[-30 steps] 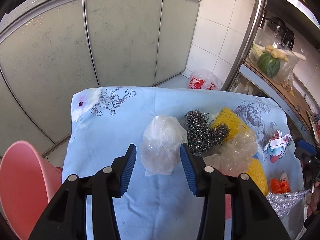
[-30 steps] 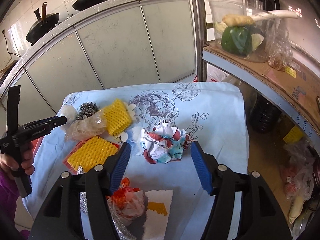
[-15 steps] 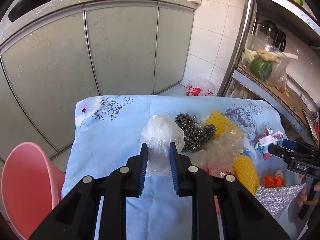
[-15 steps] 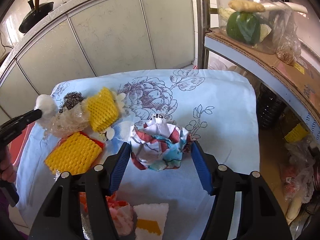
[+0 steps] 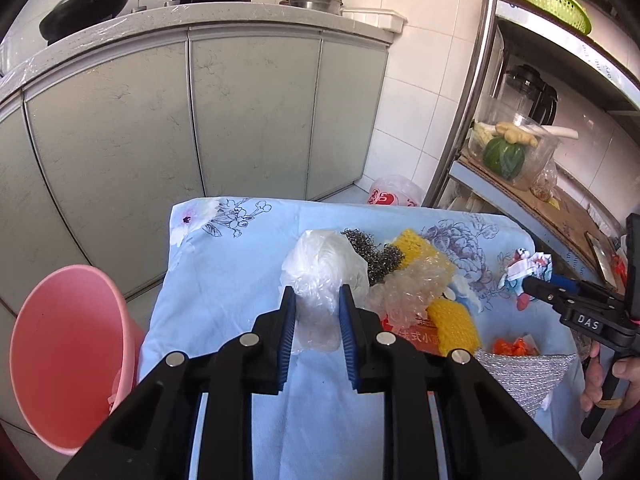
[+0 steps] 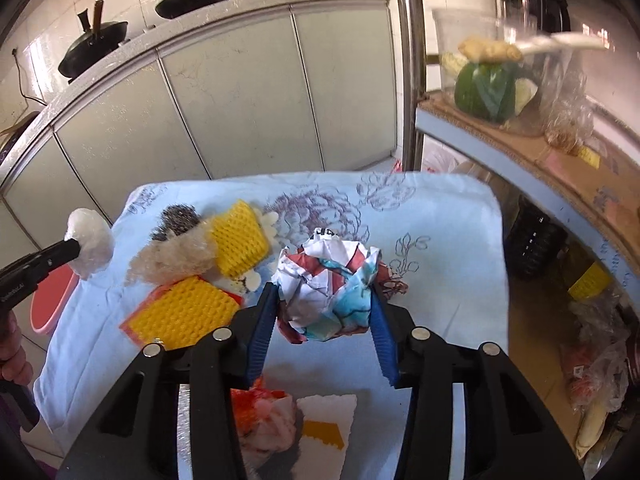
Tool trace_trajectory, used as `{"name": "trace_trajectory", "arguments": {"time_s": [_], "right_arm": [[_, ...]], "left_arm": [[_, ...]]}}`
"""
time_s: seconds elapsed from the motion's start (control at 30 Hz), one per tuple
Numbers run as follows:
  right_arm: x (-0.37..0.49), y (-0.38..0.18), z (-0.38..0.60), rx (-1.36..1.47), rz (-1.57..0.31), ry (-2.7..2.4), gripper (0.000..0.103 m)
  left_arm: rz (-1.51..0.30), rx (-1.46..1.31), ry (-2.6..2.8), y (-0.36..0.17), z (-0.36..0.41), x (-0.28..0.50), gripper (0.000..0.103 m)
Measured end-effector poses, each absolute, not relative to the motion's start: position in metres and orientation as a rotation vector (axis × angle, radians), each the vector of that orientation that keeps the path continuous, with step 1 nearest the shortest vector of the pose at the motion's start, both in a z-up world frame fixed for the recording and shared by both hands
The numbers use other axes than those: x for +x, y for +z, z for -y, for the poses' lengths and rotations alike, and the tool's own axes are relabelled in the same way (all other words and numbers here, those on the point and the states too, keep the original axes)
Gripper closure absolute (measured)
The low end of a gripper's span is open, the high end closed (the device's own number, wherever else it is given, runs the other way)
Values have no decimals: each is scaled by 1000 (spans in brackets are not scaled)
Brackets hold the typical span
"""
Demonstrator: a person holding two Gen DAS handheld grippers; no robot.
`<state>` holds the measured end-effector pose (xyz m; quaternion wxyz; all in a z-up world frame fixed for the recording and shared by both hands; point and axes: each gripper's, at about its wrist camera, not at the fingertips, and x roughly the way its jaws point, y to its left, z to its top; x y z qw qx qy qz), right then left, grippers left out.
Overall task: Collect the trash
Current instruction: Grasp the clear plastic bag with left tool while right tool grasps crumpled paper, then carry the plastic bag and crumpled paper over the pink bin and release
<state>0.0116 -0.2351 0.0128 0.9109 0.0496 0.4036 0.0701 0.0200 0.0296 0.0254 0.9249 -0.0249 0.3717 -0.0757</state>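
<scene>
My left gripper [image 5: 316,294] is shut on a wad of clear plastic bag [image 5: 320,264] and holds it above the blue floral tablecloth [image 5: 224,280]. The right wrist view shows the same wad [image 6: 90,246] at the far left. A pink bin [image 5: 68,360] stands on the floor left of the table. My right gripper [image 6: 324,292] has its jaws closing on a crumpled ball of red, white and blue paper [image 6: 328,276]. Both blue pads touch the ball's sides. The left wrist view shows that ball [image 5: 528,264] at the table's right edge.
On the cloth lie a steel-wool scourer [image 5: 372,256], crumpled clear plastic [image 5: 408,284], two yellow foam nets [image 6: 184,312], an orange wrapper [image 5: 512,346], a silver pad [image 5: 524,372] and a white paper scrap [image 6: 328,424]. Grey cabinets stand behind and a metal shelf [image 6: 500,152] at the right.
My left gripper shut on the plastic wad and lifted it up and back. My right gripper moved over the paper ball, and its jaws narrowed onto it.
</scene>
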Motion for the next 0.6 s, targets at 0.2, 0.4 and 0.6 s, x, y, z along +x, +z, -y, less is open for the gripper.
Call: {"name": "trace_trajectory", "arguments": {"time_s": [0.2,0.4,0.6], "right_arm": [[-11,48,212,80,-743,198,57],[-21,61,170,42,-709,292,57],[-22,70,126,22,-680,385,57]], "left_arm": [[-727,-64,-142,36,-32,5,82],[-688,-63,-97,48,-45,-14,82],[-653,-73,-43,61,-69,-32,82]]}}
